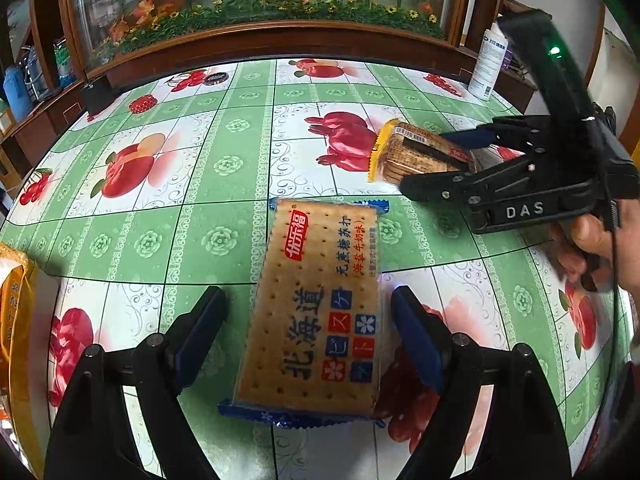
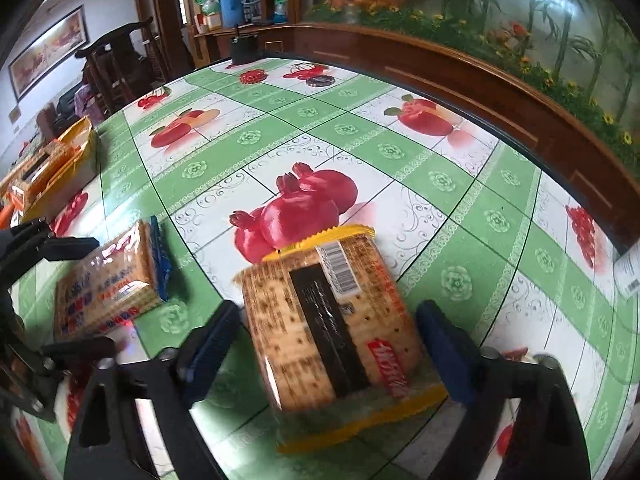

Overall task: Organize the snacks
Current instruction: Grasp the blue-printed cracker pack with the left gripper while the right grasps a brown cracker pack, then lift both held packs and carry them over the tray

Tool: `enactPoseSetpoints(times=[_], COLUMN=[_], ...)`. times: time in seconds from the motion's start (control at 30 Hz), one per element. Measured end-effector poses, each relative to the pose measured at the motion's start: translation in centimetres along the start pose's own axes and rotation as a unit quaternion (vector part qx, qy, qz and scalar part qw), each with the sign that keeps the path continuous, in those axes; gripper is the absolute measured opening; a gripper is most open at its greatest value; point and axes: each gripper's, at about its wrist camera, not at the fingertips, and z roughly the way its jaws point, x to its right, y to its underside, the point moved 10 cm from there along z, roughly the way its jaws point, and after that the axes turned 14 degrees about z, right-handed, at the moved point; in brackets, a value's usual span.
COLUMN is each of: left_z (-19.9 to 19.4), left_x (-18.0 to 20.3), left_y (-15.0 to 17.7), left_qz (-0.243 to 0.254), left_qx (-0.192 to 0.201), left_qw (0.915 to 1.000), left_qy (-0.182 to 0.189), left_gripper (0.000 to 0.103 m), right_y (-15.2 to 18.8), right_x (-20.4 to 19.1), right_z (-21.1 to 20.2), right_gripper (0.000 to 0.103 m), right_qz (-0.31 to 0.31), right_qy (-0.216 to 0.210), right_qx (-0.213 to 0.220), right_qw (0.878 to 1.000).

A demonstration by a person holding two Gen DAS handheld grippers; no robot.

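- The left tool [image 1: 308,312] points down at the table [image 1: 224,148] with its jaws spread either side of the blue-edged cracker pack [image 1: 316,308]. The right pad sits close against the pack's edge; the left pad stands clearly apart, so nothing is gripped. The pack lies flat, label up, lengthwise between the fingers, which suits a squeeze across its narrow width.
- The right tool [image 2: 324,336] likewise straddles the yellow-edged cracker pack [image 2: 336,320], barcode side up. A gap shows at each pad, so these jaws are open too, around the pack but not pressing on it. This pack looks slightly raised or tilted at its far end; blur makes that hard to confirm.
- In the left wrist view the two packs lie near each other but apart, the yellow one further away beside the printed pomegranates.
- My reading: both hands are lined up to close and lift one pack each.
- Off to the left table edge lies an orange bag [image 2: 60,164] holding similar packs, probably where the snacks are being gathered.
- Beyond, a white bottle [image 1: 488,64] stands at the table's far corner, before a wooden-framed display [image 1: 260,36] of artificial flowers.
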Motion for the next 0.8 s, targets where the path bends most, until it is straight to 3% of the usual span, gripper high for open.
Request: enactPoseSetpoints(times=[0.07,0.27,0.43,0.53,0.67,0.7,0.8], left_z=[0.1,0.7,1.3,1.5,1.1,1.0,0.2], left_x=[-0.1,-0.5,-0.5,-0.4,-0.3,-0.2,-0.2], left_y=[-0.1,-0.8,-1.3,-1.5,-1.2,-1.1,-0.6], left_qz=[-0.001,-0.001,0.004,0.009,0.011,0.011,0.012], left_qx=[0.000,-0.003,-0.007,-0.008,-0.007,-0.005,0.005], left_qw=[1.0000,1.0000,0.9999,0.9999,0.9999,0.9999,0.9999], left_qy=[-0.001,-0.004,-0.006,-0.002,-0.002,-0.003,-0.005], left_gripper=[0.085,0.086,0.089,0.089,0.087,0.083,0.063], right_y=[0.3,1.9,3.5,4.7,6.4,7.0,8.4], right_x=[-0.4,-1.9,-1.3,-0.5,-0.5,-1.0,-2.5], right_z=[-0.3,-1.3,-2.8,-4.6,-7.9,-9.2,-11.5], right_gripper=[0.076,0.074,0.074,0.074,0.074,0.074,0.074], right_qz=[0.006,0.028,0.106,0.192,0.289,0.309,0.326], right_qy=[0.004,0.017,0.028,0.008,-0.045,-0.064,-0.089], right_qx=[-0.007,-0.013,0.001,0.017,0.058,0.076,0.105], right_qw=[1.000,0.999,0.994,0.981,0.955,0.946,0.935])
